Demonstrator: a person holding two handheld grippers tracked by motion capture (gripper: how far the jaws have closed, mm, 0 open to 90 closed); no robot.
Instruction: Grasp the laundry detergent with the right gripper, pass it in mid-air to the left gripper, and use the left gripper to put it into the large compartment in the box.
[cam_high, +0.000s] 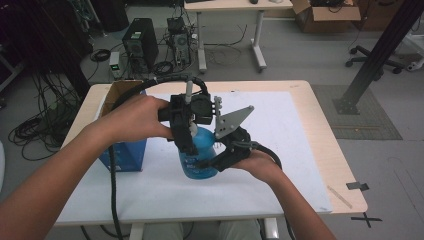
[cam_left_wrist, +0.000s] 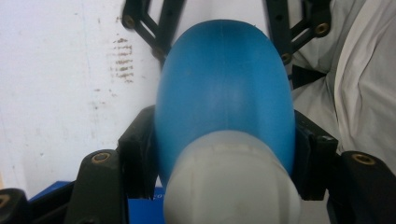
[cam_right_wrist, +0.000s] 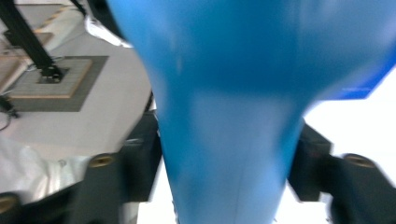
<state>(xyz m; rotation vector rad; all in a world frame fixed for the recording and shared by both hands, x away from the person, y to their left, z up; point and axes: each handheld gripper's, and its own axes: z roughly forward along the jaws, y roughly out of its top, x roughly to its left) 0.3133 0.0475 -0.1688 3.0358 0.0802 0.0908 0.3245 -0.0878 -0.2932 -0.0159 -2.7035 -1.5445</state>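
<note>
High view: white-topped worktop (cam_high: 280, 150) bearing a blue box (cam_high: 125, 152), blue bottle (cam_high: 197, 160) lifted at centre, left claw (cam_high: 186, 131) clamped at its neck for steadying, right claw (cam_high: 220, 161) loosely bracketing its lower body, grip uncertain.

The blue bottle (cam_left_wrist: 224, 88) looks like smooth plastic with a soft, half-matt shine, and its whitish cap (cam_left_wrist: 231, 182) seems duller plastic. The jaws beside it are matt black. The table (cam_high: 320, 145) has a pale wood edge under a white, slightly stained sheet (cam_left_wrist: 60, 93). The box (cam_high: 117, 95) is brown cardboard.
</note>
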